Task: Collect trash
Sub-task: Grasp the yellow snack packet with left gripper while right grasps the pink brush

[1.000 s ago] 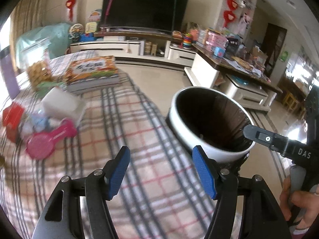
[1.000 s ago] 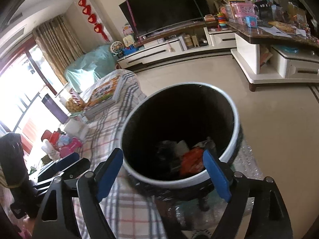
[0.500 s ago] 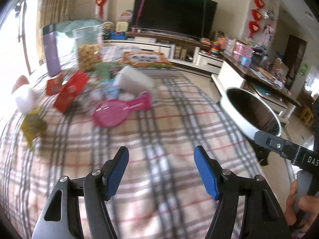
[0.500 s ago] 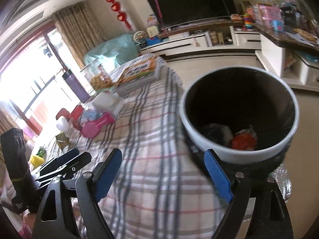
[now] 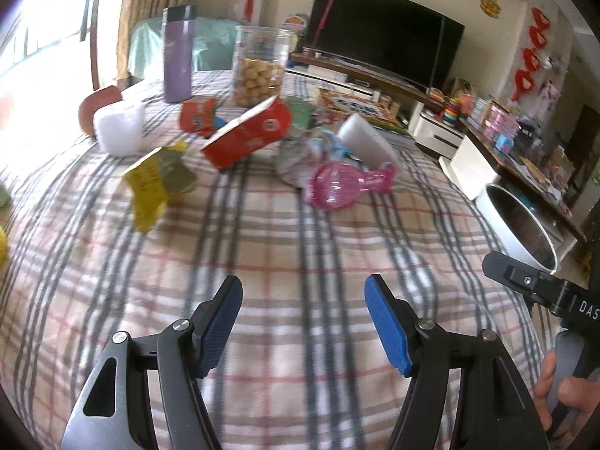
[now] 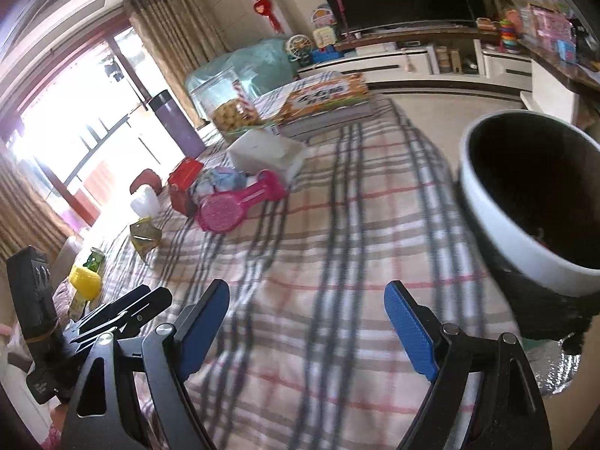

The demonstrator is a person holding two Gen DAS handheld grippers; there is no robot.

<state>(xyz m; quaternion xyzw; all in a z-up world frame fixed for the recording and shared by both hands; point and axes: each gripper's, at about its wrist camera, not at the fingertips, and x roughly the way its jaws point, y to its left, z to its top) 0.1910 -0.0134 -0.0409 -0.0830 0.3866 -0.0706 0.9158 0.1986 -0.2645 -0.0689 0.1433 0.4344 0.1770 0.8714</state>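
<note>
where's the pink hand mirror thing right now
The pink hand mirror lies flat on the plaid tablecloth, ahead and slightly right in the left wrist view, just in front of the white box and crumpled wrappers.

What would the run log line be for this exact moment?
left gripper: open, empty | right gripper: open, empty | trash bin: at table edge | yellow wrapper: on plaid cloth

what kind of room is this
Most likely a home living room: a big television on a low media cabinet, curtained windows, and a table with a plaid cloth strewn with snacks and wrappers.
</note>
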